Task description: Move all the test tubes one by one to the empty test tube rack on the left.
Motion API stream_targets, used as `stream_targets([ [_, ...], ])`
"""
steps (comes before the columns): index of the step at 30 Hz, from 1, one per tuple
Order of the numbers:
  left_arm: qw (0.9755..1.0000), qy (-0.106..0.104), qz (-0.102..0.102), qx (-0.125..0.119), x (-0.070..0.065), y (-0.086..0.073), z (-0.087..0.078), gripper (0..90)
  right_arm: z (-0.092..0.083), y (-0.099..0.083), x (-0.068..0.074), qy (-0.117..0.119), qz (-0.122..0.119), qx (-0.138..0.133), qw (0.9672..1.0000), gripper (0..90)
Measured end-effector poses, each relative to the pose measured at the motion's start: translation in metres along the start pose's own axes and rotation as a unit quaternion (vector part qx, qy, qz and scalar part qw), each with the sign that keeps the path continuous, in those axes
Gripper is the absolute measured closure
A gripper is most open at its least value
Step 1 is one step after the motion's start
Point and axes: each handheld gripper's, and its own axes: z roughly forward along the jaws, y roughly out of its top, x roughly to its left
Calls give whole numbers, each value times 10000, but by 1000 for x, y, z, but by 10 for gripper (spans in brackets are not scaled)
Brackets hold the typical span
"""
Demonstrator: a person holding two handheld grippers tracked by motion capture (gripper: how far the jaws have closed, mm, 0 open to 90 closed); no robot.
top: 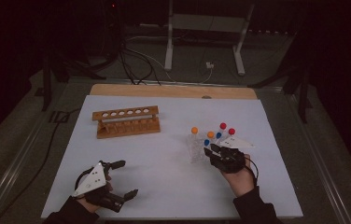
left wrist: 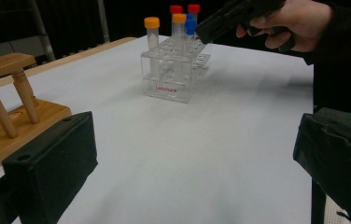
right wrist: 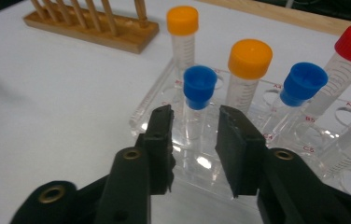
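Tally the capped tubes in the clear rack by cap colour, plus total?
Orange-capped plastic tubes: 2
Blue-capped plastic tubes: 2
Red-capped plastic tubes: 2
Total: 6, all standing in the clear acrylic rack.

The clear rack [left wrist: 173, 88] reads "Labshark"; its holes [right wrist: 311, 149] "C5", "C6".

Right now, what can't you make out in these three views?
- Right gripper: its jaws flank the near blue-capped tube; contact can't be judged, high view too small.
- Tube contents: clear walls, too blurry to tell.
- Red-capped tube: cut by the right edge, right gripper view.
- Wooden rack: cut by the left edge, left gripper view.
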Motion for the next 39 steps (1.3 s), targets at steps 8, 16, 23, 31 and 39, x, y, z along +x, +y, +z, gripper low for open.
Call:
stream_targets([
  [8, 10000, 2, 7, 1, 0, 0, 0, 4, 8, 5, 0, -40, 22, 253, 9997, 700],
  [16, 10000, -3, 2, -6, 0, 0, 0, 4, 16, 9, 0, -3, -18, 457, 9990, 731],
  [23, 10000, 3, 3, -15, 0, 0, 0, 4, 20, 11, 2, -56, -90, 558, 9984, 736],
  [31, 10000, 6, 5, -11, 0, 0, 0, 4, 22, 13, 7, -137, -255, 606, 9977, 768],
  [39, 10000, 5, 21, 13, 0, 0, 0, 4, 19, 13, 7, -162, -355, 486, 9981, 771],
])
